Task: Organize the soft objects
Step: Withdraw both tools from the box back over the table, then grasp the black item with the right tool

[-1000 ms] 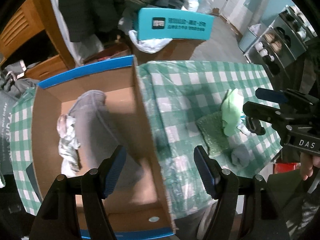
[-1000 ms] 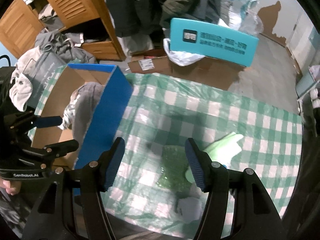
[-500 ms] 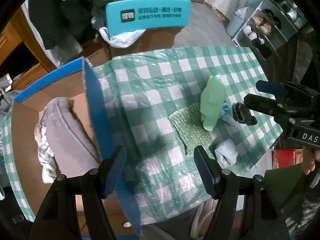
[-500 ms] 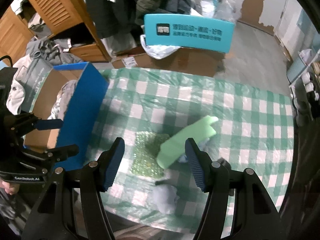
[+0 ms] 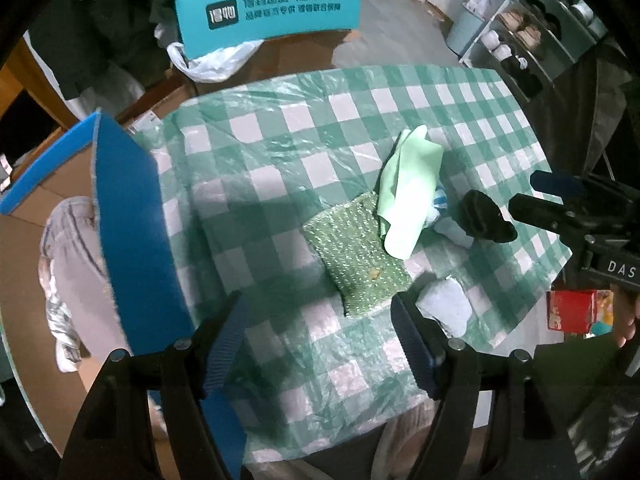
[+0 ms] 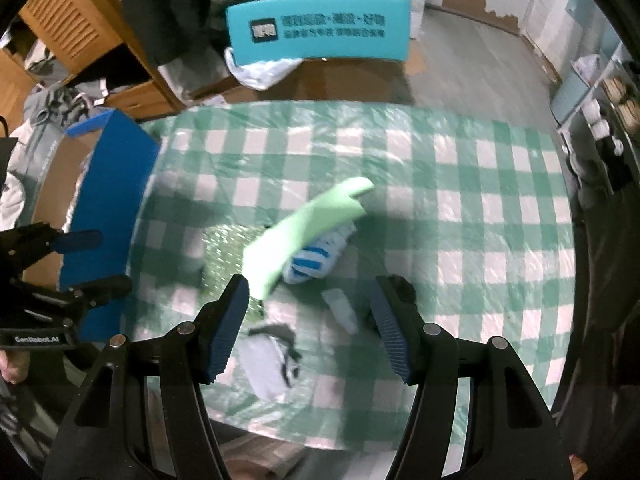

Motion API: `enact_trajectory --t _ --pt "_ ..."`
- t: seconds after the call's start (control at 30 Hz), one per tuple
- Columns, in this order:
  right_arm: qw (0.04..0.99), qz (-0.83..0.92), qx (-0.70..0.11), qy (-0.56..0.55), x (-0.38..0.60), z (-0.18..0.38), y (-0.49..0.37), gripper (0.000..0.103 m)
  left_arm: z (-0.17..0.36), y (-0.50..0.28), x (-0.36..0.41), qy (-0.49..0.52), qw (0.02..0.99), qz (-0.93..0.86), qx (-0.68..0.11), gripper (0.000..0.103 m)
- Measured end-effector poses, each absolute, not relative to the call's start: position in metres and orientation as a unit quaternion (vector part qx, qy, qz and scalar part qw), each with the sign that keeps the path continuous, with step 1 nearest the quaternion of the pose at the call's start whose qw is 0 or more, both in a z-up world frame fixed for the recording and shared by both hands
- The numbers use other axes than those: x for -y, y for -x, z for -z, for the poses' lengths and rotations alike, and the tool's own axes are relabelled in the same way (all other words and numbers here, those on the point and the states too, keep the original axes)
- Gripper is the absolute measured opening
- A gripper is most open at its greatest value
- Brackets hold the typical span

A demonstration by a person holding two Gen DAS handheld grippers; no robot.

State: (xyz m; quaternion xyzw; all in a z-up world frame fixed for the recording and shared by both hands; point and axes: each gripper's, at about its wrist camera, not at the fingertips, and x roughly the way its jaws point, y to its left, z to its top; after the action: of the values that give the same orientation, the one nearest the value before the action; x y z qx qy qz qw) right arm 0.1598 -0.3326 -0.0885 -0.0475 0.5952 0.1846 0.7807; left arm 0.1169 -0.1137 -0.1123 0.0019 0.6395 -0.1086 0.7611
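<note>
Checked tabletop [image 5: 280, 128]: box [image 5: 132, 232] left of left tool [image 5: 320, 344] holds grey garment [image 5: 76, 264] — packed. Ahead of right tool [image 6: 310, 328], cloths [image 6: 304, 232] and socks [image 6: 312, 258] remain. Both tools released, empty.

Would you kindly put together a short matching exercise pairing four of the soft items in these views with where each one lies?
Items:
1. pale green cloth
2. sparkly green cloth
3. grey garment
4. striped sock

Places:
A. inside the cardboard box
B. flat on the checked tablecloth, partly under another cloth
C. draped over the edge of the sparkly cloth
D. tucked under the pale cloth, blue and white showing

Pairs: 1-C, 2-B, 3-A, 4-D
</note>
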Motion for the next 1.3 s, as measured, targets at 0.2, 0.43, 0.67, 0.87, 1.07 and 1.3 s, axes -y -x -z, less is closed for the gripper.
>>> enact_trajectory --t 0.2,0.43,0.67,0.87,1.07,1.3 --pt "0.775 -0.172 -0.606 0.050 0.349 0.104 -0.160 0.062 0.131 -0.119 0.130 -0.015 0.748 0.110 -0.655 0.075" --pt "0.771 -0.155 -0.616 0.047 0.371 0.121 -0.161 0.062 0.152 -0.126 0.135 0.000 0.746 0.099 -0.659 0.075" --pt "0.765 -0.144 -0.626 0.047 0.388 0.137 -0.161 0.062 0.169 -0.133 0.135 0.040 0.734 0.089 -0.672 0.075" --pt "0.755 -0.143 -0.638 0.047 0.394 0.154 -0.163 0.063 0.177 -0.135 0.141 0.033 0.732 0.085 -0.675 0.077" --pt "0.746 -0.145 -0.649 0.047 0.392 0.169 -0.165 0.062 0.182 -0.135 0.148 0.027 0.729 0.089 -0.678 0.078" --pt "0.741 -0.152 -0.652 0.052 0.387 0.178 -0.166 0.063 0.190 -0.140 0.154 0.038 0.724 0.084 -0.683 0.080"
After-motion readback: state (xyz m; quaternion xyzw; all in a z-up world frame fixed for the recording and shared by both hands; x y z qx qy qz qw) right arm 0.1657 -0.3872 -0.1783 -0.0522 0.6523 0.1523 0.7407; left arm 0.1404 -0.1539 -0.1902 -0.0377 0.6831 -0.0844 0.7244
